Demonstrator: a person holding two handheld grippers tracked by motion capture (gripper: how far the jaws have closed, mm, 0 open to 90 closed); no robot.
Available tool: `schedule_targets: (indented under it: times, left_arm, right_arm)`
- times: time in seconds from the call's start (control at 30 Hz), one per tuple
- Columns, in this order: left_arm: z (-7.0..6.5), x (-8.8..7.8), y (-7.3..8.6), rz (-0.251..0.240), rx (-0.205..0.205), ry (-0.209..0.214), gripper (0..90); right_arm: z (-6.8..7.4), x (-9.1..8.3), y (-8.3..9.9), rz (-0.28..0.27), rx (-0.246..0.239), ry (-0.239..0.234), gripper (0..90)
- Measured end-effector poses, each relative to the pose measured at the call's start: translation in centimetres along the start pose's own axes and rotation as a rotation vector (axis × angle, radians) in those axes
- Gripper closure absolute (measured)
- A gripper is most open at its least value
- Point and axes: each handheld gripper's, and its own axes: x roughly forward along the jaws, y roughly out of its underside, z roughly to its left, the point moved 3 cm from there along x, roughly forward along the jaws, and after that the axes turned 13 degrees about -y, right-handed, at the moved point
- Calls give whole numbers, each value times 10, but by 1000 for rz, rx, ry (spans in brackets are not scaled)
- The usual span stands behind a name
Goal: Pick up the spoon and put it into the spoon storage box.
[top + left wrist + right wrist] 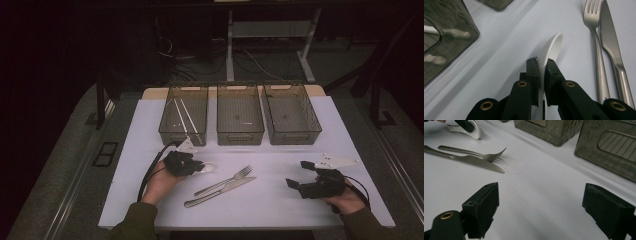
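A white spoon (208,168) lies on the white mat (145,200) left of centre. My left gripper (198,167) is shut on it; in the left gripper view the two pads clamp the spoon (551,47) by its edge, the bowl sticking out past the gripper (541,63). A metal fork (226,180) and knife (220,192) lie side by side at mid-mat, to the right of the spoon. My right gripper (297,174) rests low at the right with its jaws wide apart; in the right gripper view bare mat lies between the gripper's (541,195) jaws.
Three dark see-through bins stand in a row at the back: left (172,136), middle (240,137), right (295,137). White stick-like utensils (182,115) lie in the left bin. The fork (474,152) and knife (474,160) lie ahead and to the left in the right gripper view.
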Motion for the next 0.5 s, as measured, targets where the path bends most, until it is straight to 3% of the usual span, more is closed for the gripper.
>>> schedule_targets:
  times: [0.5]
  left_arm:
    - [1,-11,-8,-26,-17,3,828]
  right_arm:
    - [0,0,0,-3,0,-1,137]
